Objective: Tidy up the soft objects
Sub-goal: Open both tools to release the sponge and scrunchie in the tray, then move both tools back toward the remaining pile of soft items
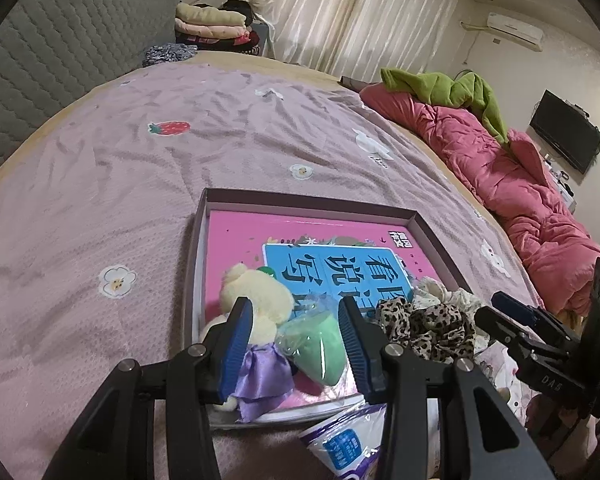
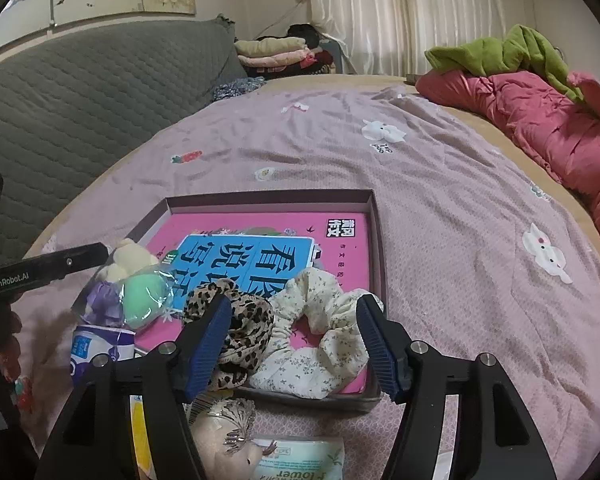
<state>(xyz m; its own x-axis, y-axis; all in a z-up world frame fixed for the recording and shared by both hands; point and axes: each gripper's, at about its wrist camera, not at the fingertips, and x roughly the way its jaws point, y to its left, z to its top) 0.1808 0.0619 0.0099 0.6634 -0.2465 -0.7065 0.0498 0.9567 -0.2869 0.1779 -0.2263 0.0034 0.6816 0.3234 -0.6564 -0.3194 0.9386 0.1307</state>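
Observation:
A shallow box [image 1: 312, 200] [image 2: 374, 240] with a pink book inside lies on the bed. In it lie a cream plush doll in a purple dress [image 1: 260, 308] [image 2: 128, 260], a green sponge in clear wrap [image 1: 320, 344] [image 2: 142, 300], a leopard scrunchie [image 1: 424, 324] [image 2: 248, 320] and a cream floral scrunchie [image 2: 320, 320] [image 1: 436, 292]. My left gripper [image 1: 296, 320] is open, its fingers astride the doll and the sponge. My right gripper [image 2: 294, 320] is open over both scrunchies and shows at the right of the left wrist view [image 1: 500, 312].
The lilac bedspread [image 1: 140, 184] [image 2: 460, 220] spreads around the box. A red quilt [image 1: 500, 176] [image 2: 540, 120] with a green cloth lies along the right. Tissue packs [image 1: 340, 440] [image 2: 300, 460] and a beige hair clip [image 2: 224, 428] lie near the front edge. A grey headboard stands left.

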